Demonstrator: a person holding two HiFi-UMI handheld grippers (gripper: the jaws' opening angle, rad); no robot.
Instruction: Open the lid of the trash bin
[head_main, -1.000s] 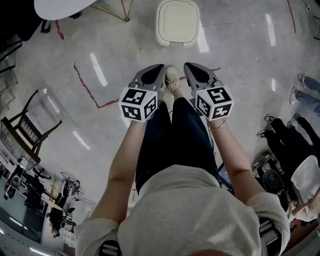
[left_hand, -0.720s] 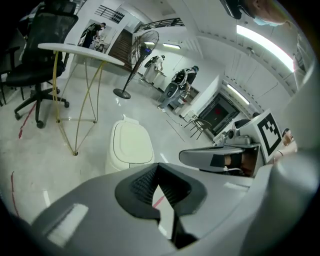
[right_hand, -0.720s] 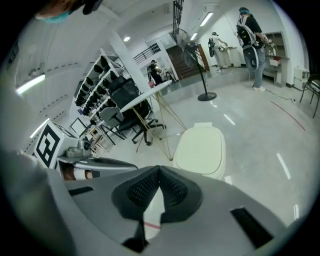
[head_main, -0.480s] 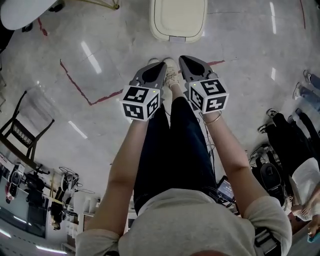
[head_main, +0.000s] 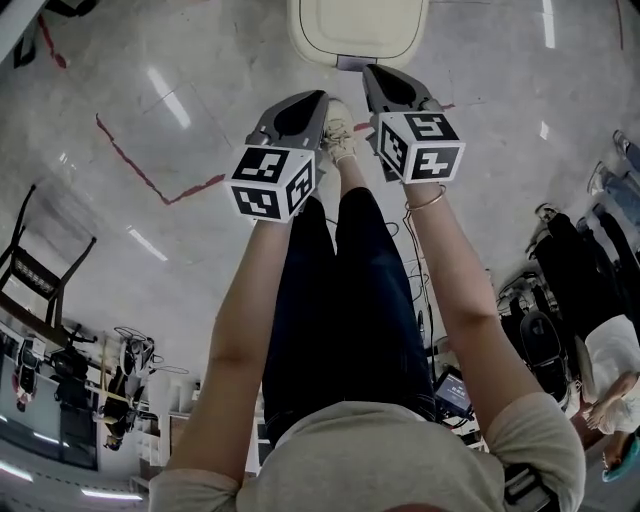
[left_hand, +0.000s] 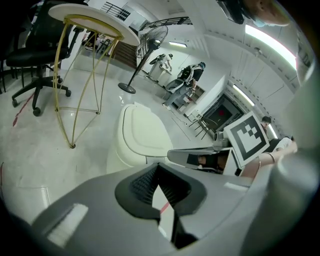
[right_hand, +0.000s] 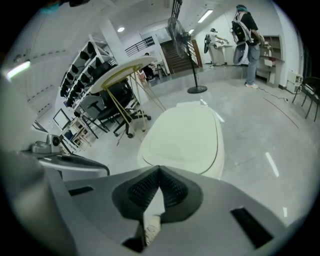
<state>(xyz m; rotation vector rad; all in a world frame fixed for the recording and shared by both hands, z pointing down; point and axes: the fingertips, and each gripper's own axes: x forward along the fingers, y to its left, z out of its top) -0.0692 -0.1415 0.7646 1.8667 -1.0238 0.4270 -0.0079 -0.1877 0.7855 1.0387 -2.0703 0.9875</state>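
The pale, glossy marbled floor (head_main: 200, 60) carries the cream trash bin (head_main: 357, 28) at 12 o'clock in the head view, lid down, with one light shoe (head_main: 340, 135) planted just short of it. A red tape line (head_main: 140, 170) zigzags at 10 o'clock; a dark chair (head_main: 35, 270) stands at 9 o'clock. In the left gripper view a gold-legged round table (left_hand: 90, 17) and a wheeled office chair (left_hand: 30, 55) stand at 10 o'clock, a pedestal fan (left_hand: 156, 36) at 12

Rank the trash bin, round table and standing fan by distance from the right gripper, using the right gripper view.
1. Trash bin: directly ahead, just past the jaws.
2. Round table: behind the bin, to the left.
3. Standing fan: farthest back, near the centre.
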